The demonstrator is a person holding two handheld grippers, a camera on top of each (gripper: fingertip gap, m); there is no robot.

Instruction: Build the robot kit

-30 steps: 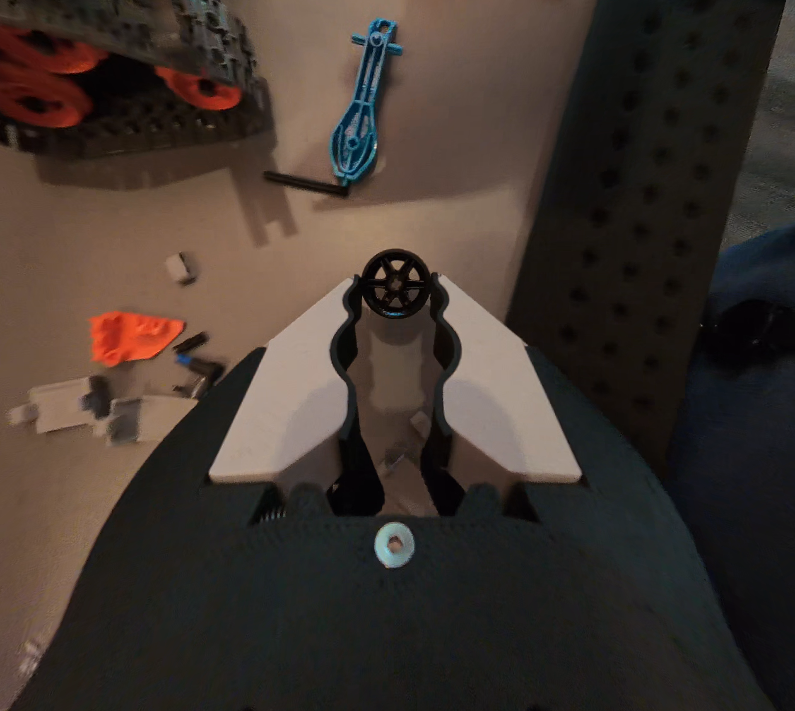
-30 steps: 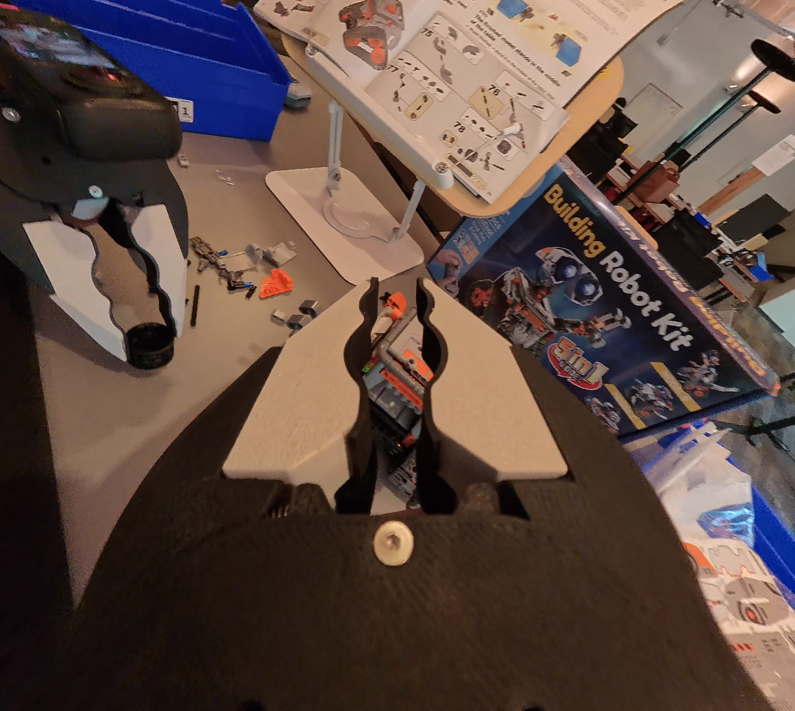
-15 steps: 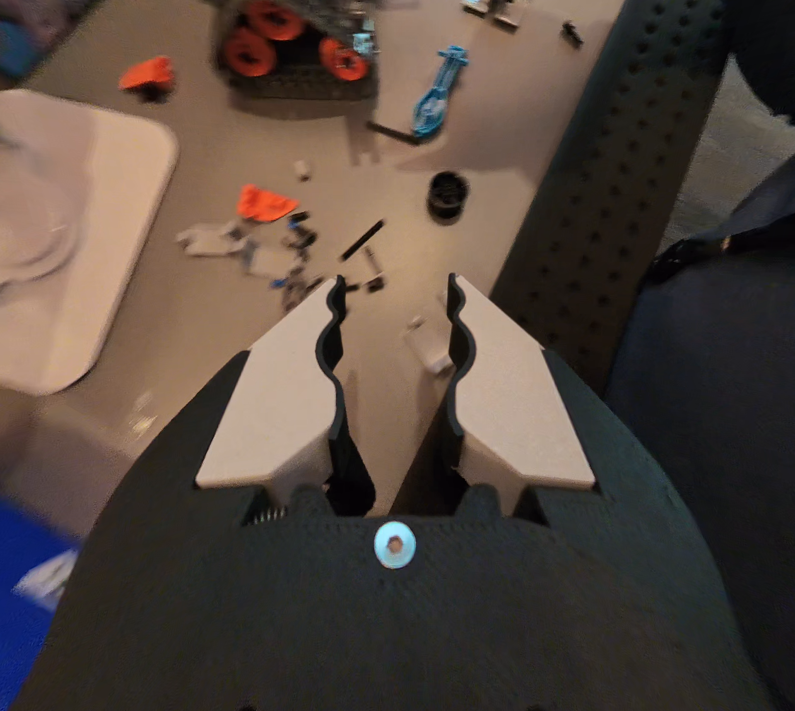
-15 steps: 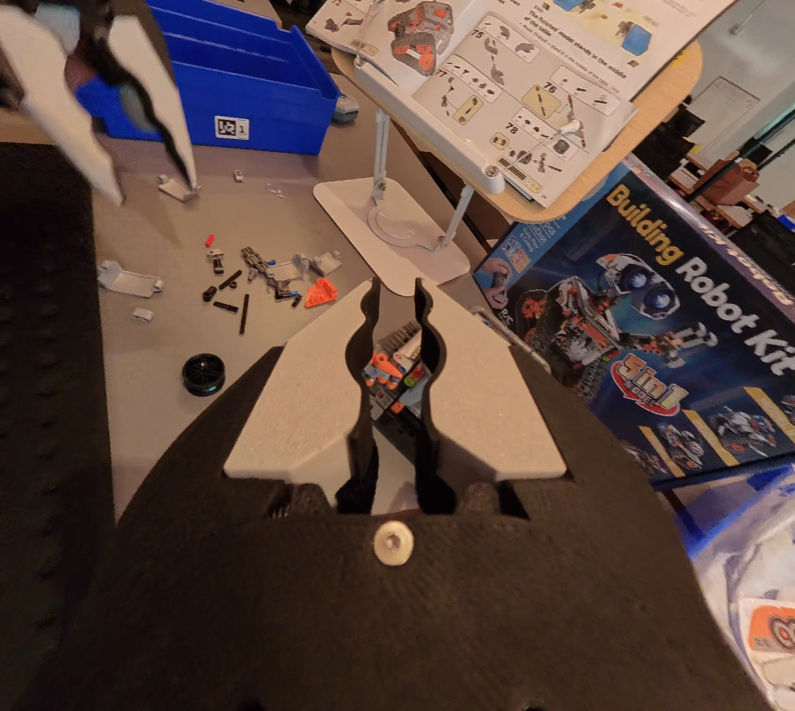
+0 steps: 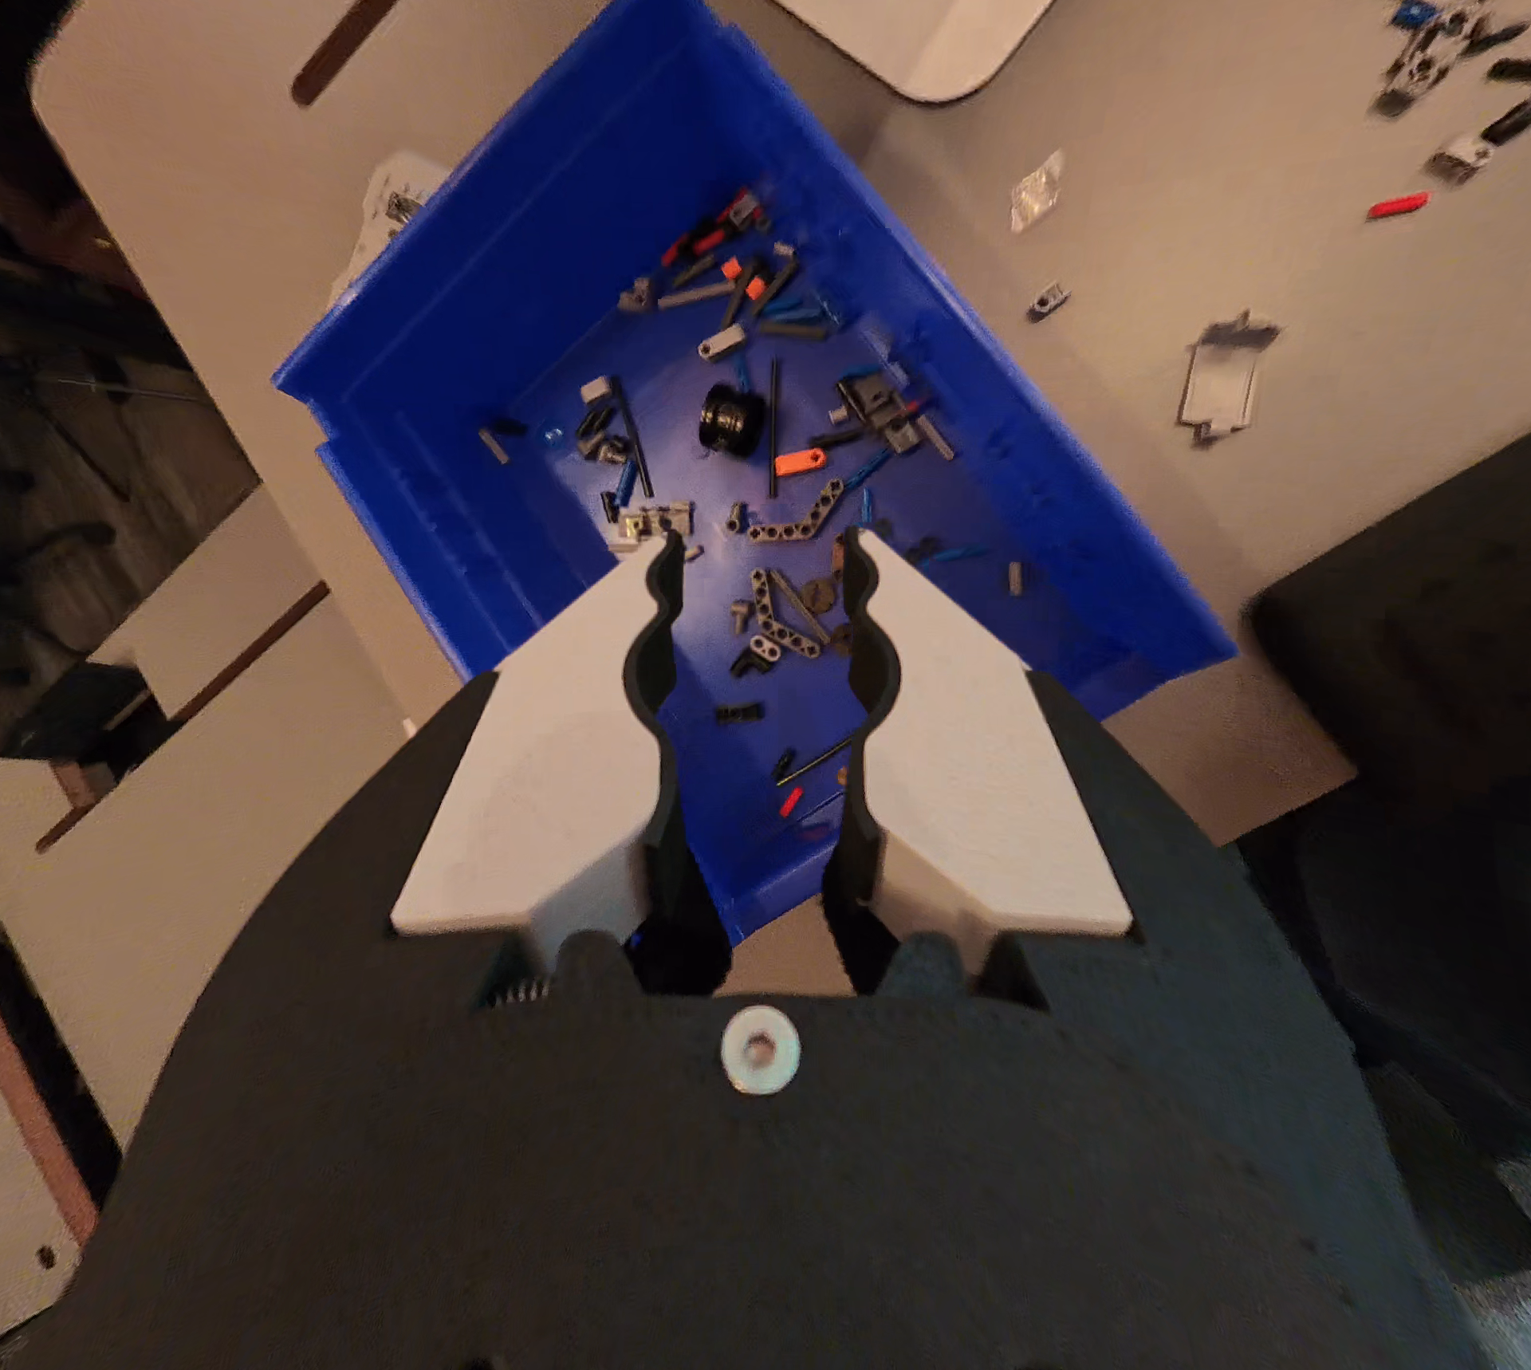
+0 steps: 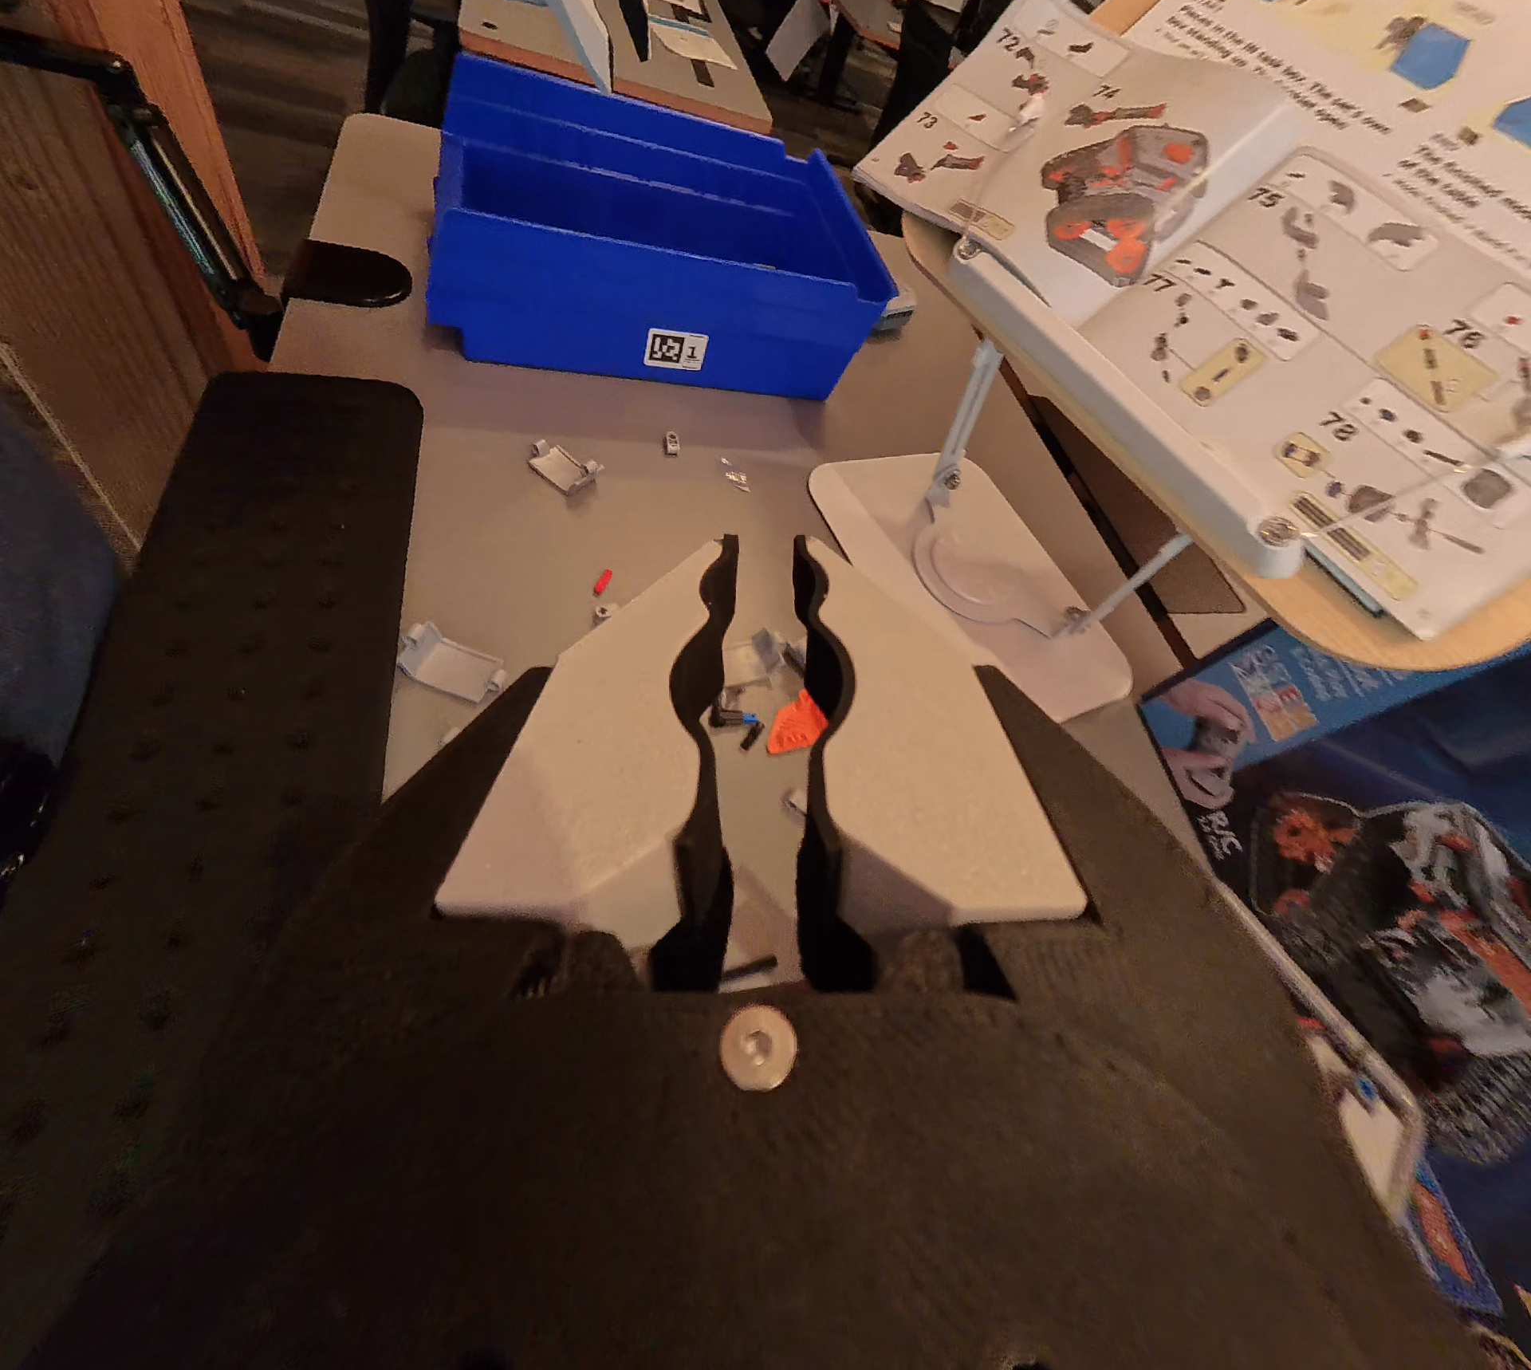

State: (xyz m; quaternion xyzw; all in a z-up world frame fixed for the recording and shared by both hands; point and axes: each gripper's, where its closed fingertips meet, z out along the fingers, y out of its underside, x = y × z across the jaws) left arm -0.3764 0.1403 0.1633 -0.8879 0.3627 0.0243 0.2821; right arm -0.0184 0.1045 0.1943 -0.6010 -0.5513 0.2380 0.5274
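Note:
My left gripper (image 5: 758,543) is open and empty, held above a blue bin (image 5: 530,303). The bin holds several small building parts: a black wheel (image 5: 731,419), grey holed beams (image 5: 799,522), black rods and an orange piece (image 5: 799,460). In the right wrist view the left gripper (image 6: 617,54) hangs over the same bin (image 6: 654,270). My right gripper (image 6: 764,543) is empty with its jaws a narrow gap apart. It is low over the grey table (image 6: 497,551), above an orange piece (image 6: 795,725) and small grey and black parts.
An open instruction booklet (image 6: 1243,237) rests on a white stand (image 6: 994,584) at the right, above a kit box (image 6: 1367,874). A black perforated mat (image 6: 248,584) lies at the left. Grey clips (image 6: 563,464) and a red pin (image 6: 603,580) lie loose on the table. Tip to tip, the grippers are about 35 cm apart.
My left gripper opened and left a black wheel on the table, then rose and swung over the blue bin. My right gripper turned from the tracked model toward the loose parts.

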